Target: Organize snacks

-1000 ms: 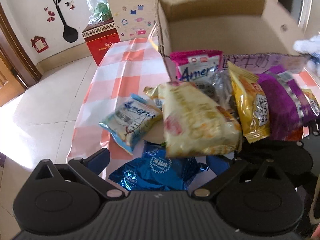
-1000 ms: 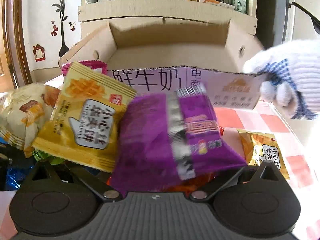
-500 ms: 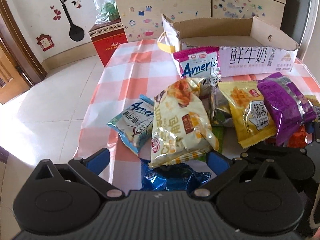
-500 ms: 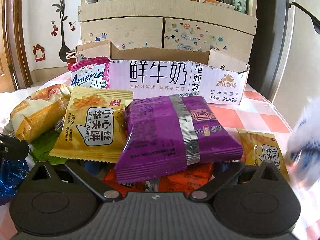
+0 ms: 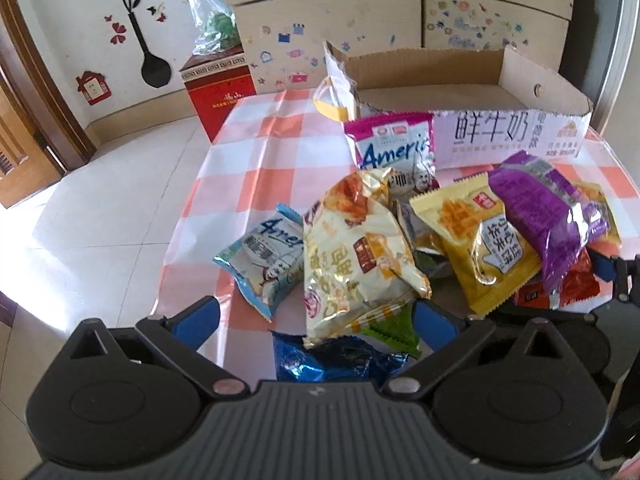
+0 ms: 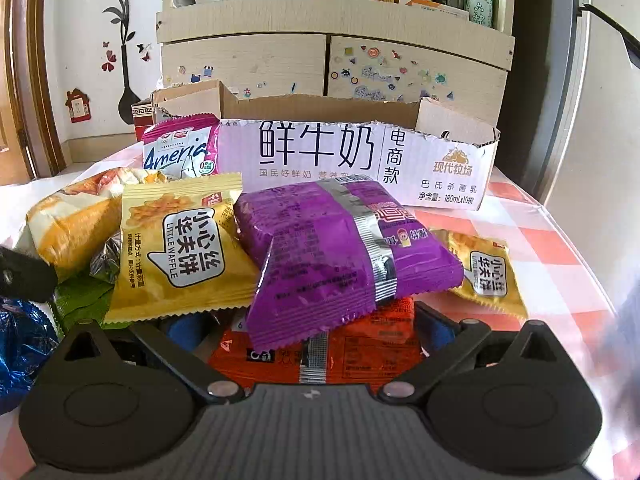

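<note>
Cardboard box (image 5: 512, 136): open-topped, printed with Chinese characters, at the far side of the desk (image 5: 256, 168), which wears an orange-and-white checked cloth.
Snack pile: loose packets heaped on the desk just in front of the box.
Purple packet (image 6: 340, 256): topmost, lying over an orange-red packet (image 6: 360, 348) and overlapping a yellow waffle packet (image 6: 176, 248).
Cream-gold packet (image 5: 356, 256): beside the yellow one, partly over a blue foil packet (image 5: 340, 360) and a green one (image 5: 396, 328).
Pink "Americ" packet (image 5: 394, 148): leaning upright against the box front.
Pale blue packet (image 5: 266, 258): flat on the cloth, left of the pile.
Left claw (image 5: 316, 320): spread, fingers either side of the cream-gold packet's near end, gripping nothing.
Right claw (image 6: 308, 328): spread, low before the purple and orange-red packets, holding nothing.
</note>
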Tool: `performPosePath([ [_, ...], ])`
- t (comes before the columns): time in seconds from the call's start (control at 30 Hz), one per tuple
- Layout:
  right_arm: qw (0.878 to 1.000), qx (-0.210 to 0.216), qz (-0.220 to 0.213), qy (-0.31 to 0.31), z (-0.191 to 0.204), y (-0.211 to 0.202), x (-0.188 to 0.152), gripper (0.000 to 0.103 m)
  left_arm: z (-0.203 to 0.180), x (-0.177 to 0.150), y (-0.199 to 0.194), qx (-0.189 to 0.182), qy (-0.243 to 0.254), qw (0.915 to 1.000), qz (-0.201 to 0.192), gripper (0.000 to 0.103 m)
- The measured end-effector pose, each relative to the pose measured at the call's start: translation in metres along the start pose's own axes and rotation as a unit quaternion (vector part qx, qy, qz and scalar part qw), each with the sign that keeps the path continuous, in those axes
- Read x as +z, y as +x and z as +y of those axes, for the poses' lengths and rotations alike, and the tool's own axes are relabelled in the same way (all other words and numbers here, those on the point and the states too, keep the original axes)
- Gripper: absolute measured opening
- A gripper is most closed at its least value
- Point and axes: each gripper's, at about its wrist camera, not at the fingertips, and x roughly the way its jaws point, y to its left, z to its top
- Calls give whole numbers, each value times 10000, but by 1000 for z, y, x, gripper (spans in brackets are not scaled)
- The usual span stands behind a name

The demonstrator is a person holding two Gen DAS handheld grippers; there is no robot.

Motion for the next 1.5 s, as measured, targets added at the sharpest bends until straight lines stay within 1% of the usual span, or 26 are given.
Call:
performPosePath([
  [0.1, 10000, 0, 0, 0, 0, 0, 0, 103, 3, 3, -4, 61, -59, 10000, -8, 101],
  [0.2, 10000, 0, 0, 1, 0, 0, 0, 103, 6, 5, -7, 14, -178, 9998, 43, 101],
  [0.37, 10000, 0, 0, 1, 0, 0, 0, 103, 9, 10, -19, 33, -306, 9995, -111, 101],
  [0.53, 10000, 0, 0, 2, 0, 0, 0, 103, 14, 12, -29, -103, -441, 9989, -123, 101],
  [0.67, 10000, -1, 0, 1, 0, 0, 0, 103, 17, 14, -39, -91, -439, 9989, -170, 102],
  [0.77, 10000, -4, 2, -6, 0, 0, 0, 103, 23, 13, -45, -130, -531, 9984, -163, 102],
  [0.9, 10000, -8, 18, 3, 0, -1, 0, 103, 24, 12, -50, -2, -491, 9986, -191, 102],
  [0.97, 9999, 24, 94, -88, 2, -4, -1, 103, 25, 11, -51, 25, -468, 9987, -178, 102],
  [1.03, 9987, 156, 472, -141, 4, -9, 4, 103, 26, 11, -50, 13, -521, 9986, -130, 102],
  [1.1, 9942, 185, 1032, -226, 7, -14, 11, 103, 29, 10, -49, 16, -581, 9983, -85, 102],
  [1.2, 9827, 261, 1818, -218, 8, -22, 17, 103, 33, 8, -49, 26, -641, 9979, -71, 102],
  [1.27, 9763, 229, 2131, -313, 9, -27, 16, 103, 34, 6, -51, 90, -625, 9980, -98, 102],
  [1.3, 9749, 227, 2205, -225, 6, -32, 15, 103, 35, 4, -52, 128, -611, 9980, -103, 102],
  [1.33, 9751, 140, 2211, -82, 3, -39, 15, 103, 36, 3, -52, 152, -608, 9980, -87, 102],
  [1.4, 9771, -32, 2121, 156, -3, -53, 17, 103, 37, -1, -52, 145, -625, 9979, -24, 102],
  [1.47, 9793, -237, 1996, 220, -8, -68, 22, 103, 38, -5, -53, 87, -655, 9978, 4, 102],
  [1.5, 9798, -311, 1963, 219, -11, -74, 26, 103, 38, -7, -54, -1, -663, 9978, 10, 102],
])
